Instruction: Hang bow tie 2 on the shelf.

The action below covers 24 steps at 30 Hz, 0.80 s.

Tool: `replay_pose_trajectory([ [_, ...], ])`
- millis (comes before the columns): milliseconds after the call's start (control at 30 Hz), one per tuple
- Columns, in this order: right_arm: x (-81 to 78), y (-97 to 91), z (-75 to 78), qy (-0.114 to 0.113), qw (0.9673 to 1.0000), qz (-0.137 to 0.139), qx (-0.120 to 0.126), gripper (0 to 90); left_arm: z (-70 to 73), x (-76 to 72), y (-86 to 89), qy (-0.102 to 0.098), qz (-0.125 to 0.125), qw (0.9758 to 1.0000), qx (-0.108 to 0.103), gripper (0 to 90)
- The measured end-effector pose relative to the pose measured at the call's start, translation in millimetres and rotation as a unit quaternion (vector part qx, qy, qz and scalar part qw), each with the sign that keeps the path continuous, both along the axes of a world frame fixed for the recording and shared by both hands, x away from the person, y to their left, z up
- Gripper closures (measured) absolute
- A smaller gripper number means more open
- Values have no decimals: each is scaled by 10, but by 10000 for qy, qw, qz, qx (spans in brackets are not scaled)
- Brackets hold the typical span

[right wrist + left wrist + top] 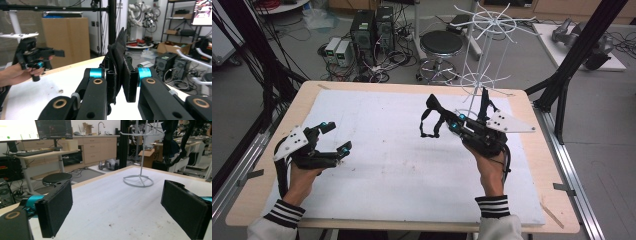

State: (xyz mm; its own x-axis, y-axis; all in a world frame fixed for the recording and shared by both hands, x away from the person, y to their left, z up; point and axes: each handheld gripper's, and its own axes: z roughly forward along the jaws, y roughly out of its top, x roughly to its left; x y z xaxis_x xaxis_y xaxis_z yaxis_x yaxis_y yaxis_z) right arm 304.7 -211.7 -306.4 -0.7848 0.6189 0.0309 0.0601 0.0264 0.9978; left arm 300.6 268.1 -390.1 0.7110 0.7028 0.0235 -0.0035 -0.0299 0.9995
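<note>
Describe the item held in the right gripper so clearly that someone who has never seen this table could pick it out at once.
Start at the white mat covering the wooden table, then go to the white wire stand at its far right. Just in front, the right gripper is shut on a black strap. It is the one limp, dangling thing, looped and raised above the mat.

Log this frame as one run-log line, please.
right gripper: shut on black strap, lifted | left gripper: open, empty | white wire rack: upright, far table edge

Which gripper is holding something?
The right gripper, by the white rack. Its jaws are shut on a black strap that dangles above the table. The left gripper has jaws wide apart with nothing between them.
</note>
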Motion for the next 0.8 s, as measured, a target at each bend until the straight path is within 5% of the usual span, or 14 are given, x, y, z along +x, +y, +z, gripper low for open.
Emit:
replay_pose_trajectory([
  [800,33,-328,32,-58,9967,-807,73,836,-325,-191,202,22,254,9996,-152,112],
])
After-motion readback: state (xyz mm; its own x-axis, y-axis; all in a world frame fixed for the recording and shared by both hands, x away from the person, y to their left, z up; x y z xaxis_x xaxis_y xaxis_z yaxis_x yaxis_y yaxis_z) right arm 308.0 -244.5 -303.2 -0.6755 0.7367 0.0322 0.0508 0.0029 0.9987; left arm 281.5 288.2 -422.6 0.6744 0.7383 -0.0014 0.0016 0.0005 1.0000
